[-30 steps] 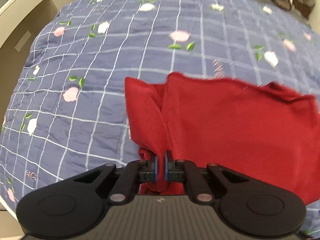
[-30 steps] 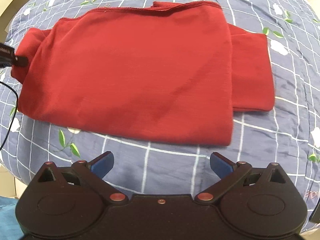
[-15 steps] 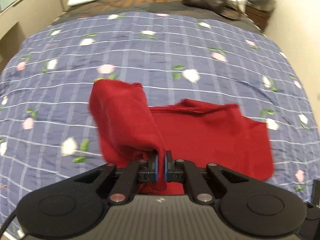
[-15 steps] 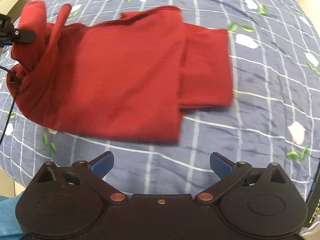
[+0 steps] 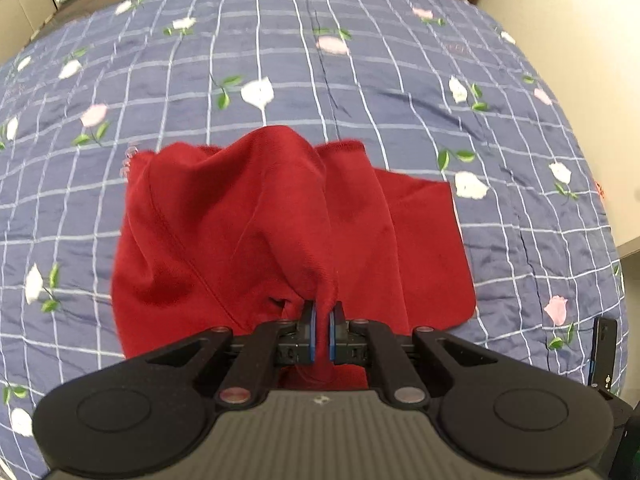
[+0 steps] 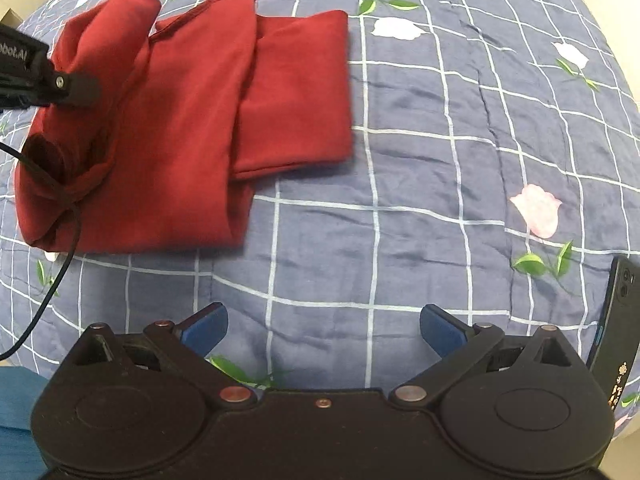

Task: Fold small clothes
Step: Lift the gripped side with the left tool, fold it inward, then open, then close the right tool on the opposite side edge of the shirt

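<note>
We see one red garment [image 5: 248, 216], pinched by our left gripper [image 5: 321, 326] at frame bottom; our right gripper [image 6: 323, 326] gapes wide, empty.

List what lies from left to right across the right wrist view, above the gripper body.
Left gripper holding a lifted fold, red garment, bare blue floral bedspread, pink flower print, dark phone at the right edge.

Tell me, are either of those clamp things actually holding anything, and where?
The left hand-held gripper pinches a bunched fold at the near end of the red garment. The right hand-held gripper is open, holding nothing.
</note>
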Demonstrator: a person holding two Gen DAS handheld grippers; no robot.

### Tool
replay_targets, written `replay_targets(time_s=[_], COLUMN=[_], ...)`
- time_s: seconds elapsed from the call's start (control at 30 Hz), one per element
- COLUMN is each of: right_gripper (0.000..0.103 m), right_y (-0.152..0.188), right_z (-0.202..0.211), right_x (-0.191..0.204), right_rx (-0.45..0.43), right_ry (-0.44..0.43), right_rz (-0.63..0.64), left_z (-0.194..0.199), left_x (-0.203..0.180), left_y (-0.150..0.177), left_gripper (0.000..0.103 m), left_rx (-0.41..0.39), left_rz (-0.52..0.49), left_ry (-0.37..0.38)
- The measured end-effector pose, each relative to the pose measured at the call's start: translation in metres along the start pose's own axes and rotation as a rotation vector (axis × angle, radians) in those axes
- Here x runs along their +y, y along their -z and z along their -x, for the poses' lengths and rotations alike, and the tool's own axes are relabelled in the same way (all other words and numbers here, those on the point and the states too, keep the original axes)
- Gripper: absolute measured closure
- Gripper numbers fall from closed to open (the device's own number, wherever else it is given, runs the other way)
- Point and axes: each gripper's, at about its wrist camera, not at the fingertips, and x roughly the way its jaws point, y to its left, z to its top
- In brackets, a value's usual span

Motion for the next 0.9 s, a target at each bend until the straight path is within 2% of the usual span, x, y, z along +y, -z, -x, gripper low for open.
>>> replay_targets(time_s=[0.1, 0.2, 0.3, 0.37, 0.43, 0.5, 0.57, 0.67, 0.77, 0.9], right_gripper=[0.001, 0.001, 0.001, 0.001, 0.001, 0.001, 0.001, 0.001, 0.001, 0.001], right_y=[-0.002, -0.003, -0.005, -0.006, -0.007, -0.009, -0.010, -0.012, -0.016, -0.023], right_z=[-0.002, -0.004, -0.009, -0.012, -0.016, -0.020, -0.024, -0.028, -0.027, -0.024], right_x=[0.000, 0.002, 0.006, 0.009, 0.012, 0.014, 0.017, 0.024, 0.033, 0.034], right_rx=[0.004, 0.018, 0.036, 0.049, 0.062, 0.074, 0.087, 0.110, 0.106, 0.073], right_ry=[-0.010, -0.019, -0.025, -0.031, -0.038, -0.048, -0.051, -0.069, -0.075, -0.083], right_rz=[0.005, 0.023, 0.040, 0.046, 0.043, 0.033, 0.023, 0.012, 0.014, -0.023], left_z=[-0.001, 0.000, 0.003, 0.008, 0.015, 0.023, 0.029, 0.033, 0.032, 0.030], left_x=[0.001, 0.006, 0.012, 0.016, 0.021, 0.029, 0.041, 0.063, 0.087, 0.123], left_y=[0.002, 0.004, 0.008, 0.012, 0.015, 0.020, 0.024, 0.029, 0.033, 0.036], left_gripper=[0.094, 0.093, 0.077, 0.060, 0.052, 0.041, 0.025, 0.009, 0.006, 0.004], left_rx=[0.017, 0.033, 0.058, 0.058, 0.045, 0.030, 0.016, 0.009, 0.023, 0.036], left_rz=[0.008, 0.031, 0.052, 0.061, 0.060, 0.063, 0.083, 0.141, 0.211, 0.305], left_ry=[0.016, 0.069, 0.132, 0.170, 0.178, 0.165, 0.133, 0.039, -0.037, -0.077])
